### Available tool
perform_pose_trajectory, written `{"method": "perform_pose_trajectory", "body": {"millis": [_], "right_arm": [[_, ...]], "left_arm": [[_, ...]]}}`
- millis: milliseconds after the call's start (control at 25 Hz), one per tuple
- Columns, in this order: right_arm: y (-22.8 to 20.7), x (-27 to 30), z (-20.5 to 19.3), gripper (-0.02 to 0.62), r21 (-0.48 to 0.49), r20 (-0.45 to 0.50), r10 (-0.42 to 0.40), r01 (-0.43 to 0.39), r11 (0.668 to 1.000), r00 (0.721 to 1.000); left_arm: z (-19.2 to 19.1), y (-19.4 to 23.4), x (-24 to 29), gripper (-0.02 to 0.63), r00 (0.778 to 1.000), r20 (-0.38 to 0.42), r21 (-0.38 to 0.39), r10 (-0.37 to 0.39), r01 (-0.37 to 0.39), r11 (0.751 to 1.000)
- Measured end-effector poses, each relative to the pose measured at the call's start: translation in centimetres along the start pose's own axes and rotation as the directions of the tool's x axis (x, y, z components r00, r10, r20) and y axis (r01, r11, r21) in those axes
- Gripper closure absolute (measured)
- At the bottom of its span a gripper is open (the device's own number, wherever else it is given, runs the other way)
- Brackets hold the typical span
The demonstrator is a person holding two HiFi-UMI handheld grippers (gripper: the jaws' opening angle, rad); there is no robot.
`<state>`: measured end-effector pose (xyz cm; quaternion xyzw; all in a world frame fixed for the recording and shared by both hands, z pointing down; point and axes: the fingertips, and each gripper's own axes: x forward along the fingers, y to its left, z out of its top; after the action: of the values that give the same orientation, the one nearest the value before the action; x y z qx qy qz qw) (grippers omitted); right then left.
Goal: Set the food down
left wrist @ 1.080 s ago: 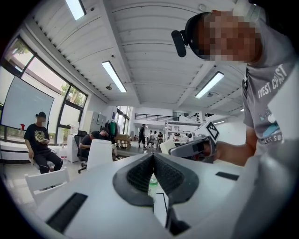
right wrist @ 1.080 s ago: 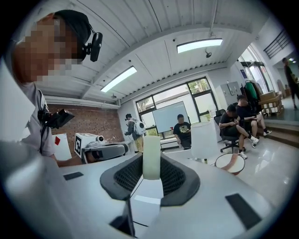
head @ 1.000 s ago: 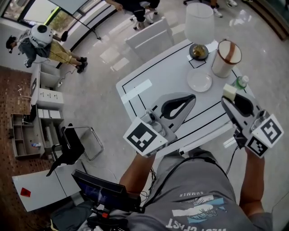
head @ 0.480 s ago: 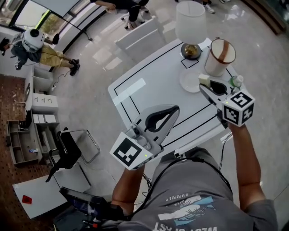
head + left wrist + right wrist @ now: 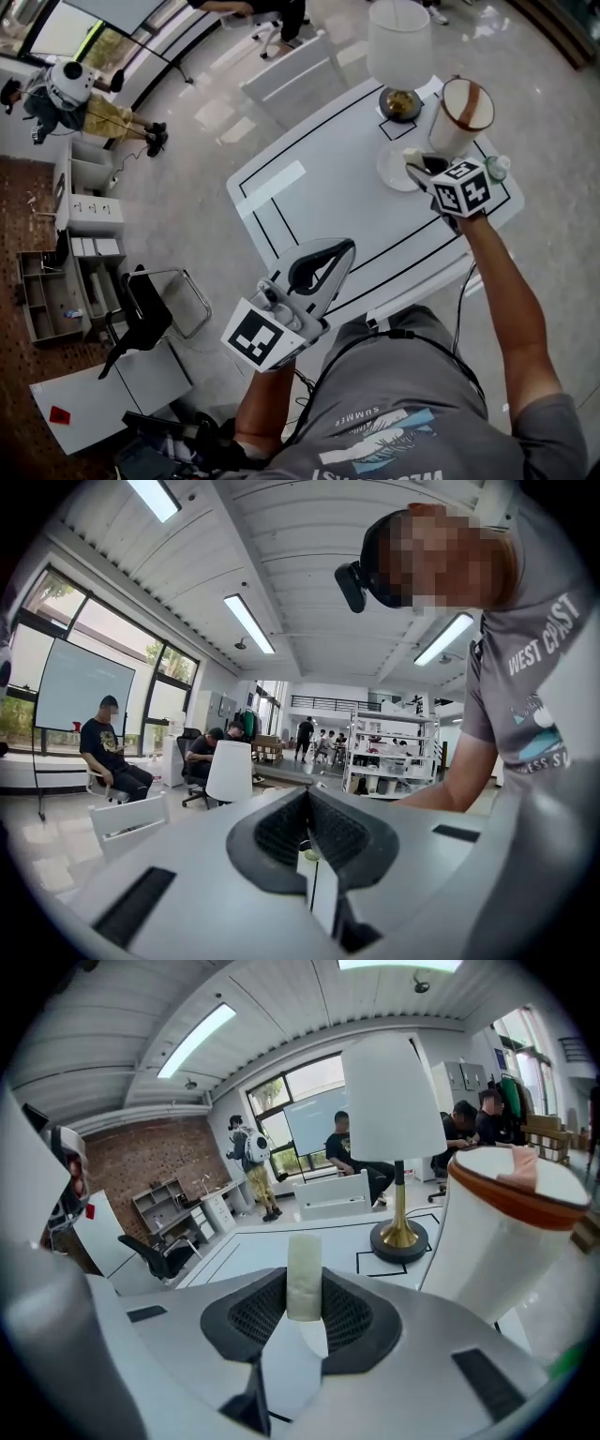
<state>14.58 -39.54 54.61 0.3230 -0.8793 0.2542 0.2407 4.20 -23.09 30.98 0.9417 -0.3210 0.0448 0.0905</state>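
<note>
A pale, whitish block of food (image 5: 304, 1277) stands upright between the jaws of my right gripper (image 5: 304, 1290), which is shut on it. In the head view this gripper (image 5: 415, 161) holds the food (image 5: 411, 156) just over the small white plate (image 5: 392, 174) at the table's far right; whether the food touches the plate I cannot tell. My left gripper (image 5: 345, 247) hangs over the table's near edge, jaws together and empty. In the left gripper view its pads (image 5: 305, 803) meet with nothing between them.
A white table (image 5: 319, 178) with black lines holds a lamp with a white shade (image 5: 400, 42) and brass base, a tall white container with a brown rim (image 5: 461, 112) and a green-capped bottle (image 5: 498, 167), all close around the plate. A white chair (image 5: 295, 75) stands at the far side.
My right gripper has swung from the near right table edge forward and down to the plate, carrying the food. The left gripper has drawn back slightly toward the person.
</note>
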Motion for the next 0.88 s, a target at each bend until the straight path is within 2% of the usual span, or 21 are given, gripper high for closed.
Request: {"method": "perform_pose_trajectory", "body": {"millis": [440,880], "right_arm": [[-4.2,5.9,-4.0,0.492,-0.047,-0.174,-0.060,0.053,0.997,0.983],[-7.5,9.8,-6.4,0.492,-0.166,-0.311,-0.137,0.088,0.982,0.940]], "left_arm": [[-1.2,0.1,-1.3,0.598,0.998,-0.032,-0.010,0.045,-0.045,0.999],[-1.7,0.2,-1.7,0.598,0.996,-0.054,-0.012,0.067,-0.068,0.998]]}}
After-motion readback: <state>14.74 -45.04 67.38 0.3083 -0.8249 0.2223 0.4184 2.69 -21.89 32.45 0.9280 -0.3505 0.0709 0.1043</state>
